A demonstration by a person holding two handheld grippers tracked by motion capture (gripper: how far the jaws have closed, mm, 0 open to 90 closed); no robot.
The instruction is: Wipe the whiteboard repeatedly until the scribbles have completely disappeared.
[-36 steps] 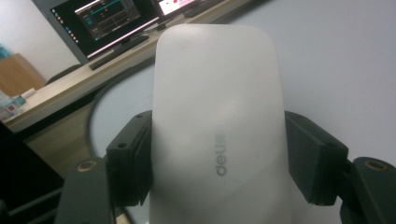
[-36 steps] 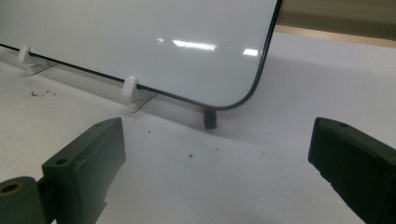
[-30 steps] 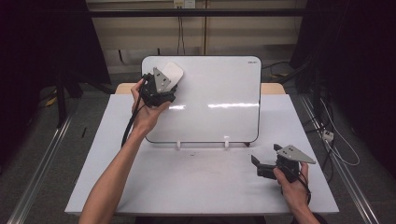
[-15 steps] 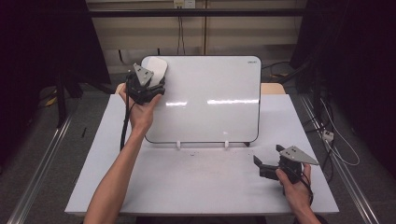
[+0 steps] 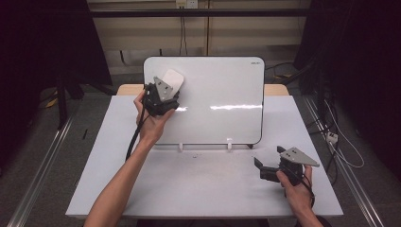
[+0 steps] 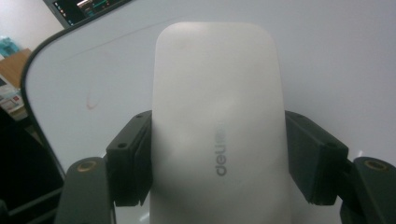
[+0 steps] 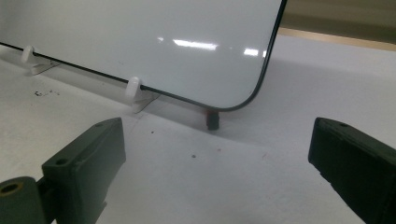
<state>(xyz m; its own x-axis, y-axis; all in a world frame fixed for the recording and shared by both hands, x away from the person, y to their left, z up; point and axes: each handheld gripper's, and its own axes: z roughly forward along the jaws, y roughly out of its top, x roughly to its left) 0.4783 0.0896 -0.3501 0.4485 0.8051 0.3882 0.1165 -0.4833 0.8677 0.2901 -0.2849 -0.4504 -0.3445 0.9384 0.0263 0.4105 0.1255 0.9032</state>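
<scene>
White table, dark curtains behind | whiteboard glossy, round-cornered, propped in white clips | eraser smooth white plastic, oblong, pinched across its width by left gripper, long axis along jaws, at board's upper-left corner near red mark | right gripper spread, empty, off board's lower-right corner.

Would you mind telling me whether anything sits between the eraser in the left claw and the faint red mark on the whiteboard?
Nothing visible does. The left claw grips the eraser against the whiteboard, and bare board lies between it and the red mark near the rounded corner.
</scene>
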